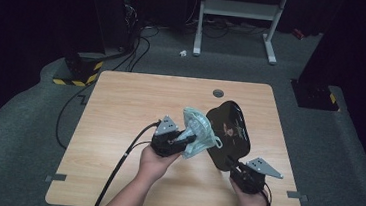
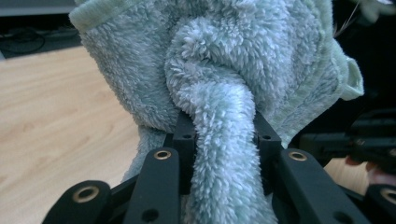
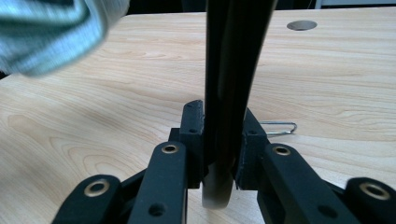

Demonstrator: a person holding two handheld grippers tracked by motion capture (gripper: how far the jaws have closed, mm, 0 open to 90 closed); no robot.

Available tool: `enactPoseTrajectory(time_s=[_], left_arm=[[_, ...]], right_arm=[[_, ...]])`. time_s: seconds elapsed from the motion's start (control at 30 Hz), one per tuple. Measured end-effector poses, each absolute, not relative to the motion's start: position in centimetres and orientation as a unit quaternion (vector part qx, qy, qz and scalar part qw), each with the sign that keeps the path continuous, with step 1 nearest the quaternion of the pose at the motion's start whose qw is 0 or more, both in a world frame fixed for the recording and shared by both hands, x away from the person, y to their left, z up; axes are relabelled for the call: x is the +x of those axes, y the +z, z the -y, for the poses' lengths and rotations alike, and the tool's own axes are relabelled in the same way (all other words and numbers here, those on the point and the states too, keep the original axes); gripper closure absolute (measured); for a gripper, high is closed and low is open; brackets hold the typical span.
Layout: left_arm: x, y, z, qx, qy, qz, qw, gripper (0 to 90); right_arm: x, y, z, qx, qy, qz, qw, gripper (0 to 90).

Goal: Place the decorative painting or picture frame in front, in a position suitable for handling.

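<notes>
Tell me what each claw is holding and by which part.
Left claw clamps a bunched fold of the pale green towel. Right claw grips the black glossy tray by its near rim, holding it on edge.

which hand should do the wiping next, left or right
Left, most likely. The left gripper is clamped on the green towel, which hangs bunched right beside the black plate. The right gripper is pinching that plate's rim, tilting it up off the table, so it is busy steadying.
</notes>
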State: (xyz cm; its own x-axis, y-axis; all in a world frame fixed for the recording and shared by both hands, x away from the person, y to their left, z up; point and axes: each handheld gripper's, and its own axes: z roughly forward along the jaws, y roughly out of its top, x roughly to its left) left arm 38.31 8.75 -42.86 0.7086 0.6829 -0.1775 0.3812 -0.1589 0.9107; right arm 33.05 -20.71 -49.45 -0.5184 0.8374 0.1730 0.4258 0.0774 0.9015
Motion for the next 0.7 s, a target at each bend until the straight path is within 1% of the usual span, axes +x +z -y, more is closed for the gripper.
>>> enactPoseTrajectory(time_s=[0.23, 0.47, 0.7], left_arm=[[38.7, -40.3, -8.1, 0.745, 0.152, -0.34, 0.553, 70.1], [38.5, -38.7, -7.0, 0.74, 0.156, -0.326, 0.566, 70.3], [38.6, -36.5, -5.9, 0.737, 0.166, -0.31, 0.576, 70.4]], right_arm=[[32.9, -49.4, 20.8, 0.442, 0.516, -0.705, 0.204, 78.0], [31.9, -49.5, 20.8, 0.431, 0.515, -0.712, 0.207, 78.0], [31.5, -49.5, 20.8, 0.423, 0.519, -0.717, 0.197, 78.0]])
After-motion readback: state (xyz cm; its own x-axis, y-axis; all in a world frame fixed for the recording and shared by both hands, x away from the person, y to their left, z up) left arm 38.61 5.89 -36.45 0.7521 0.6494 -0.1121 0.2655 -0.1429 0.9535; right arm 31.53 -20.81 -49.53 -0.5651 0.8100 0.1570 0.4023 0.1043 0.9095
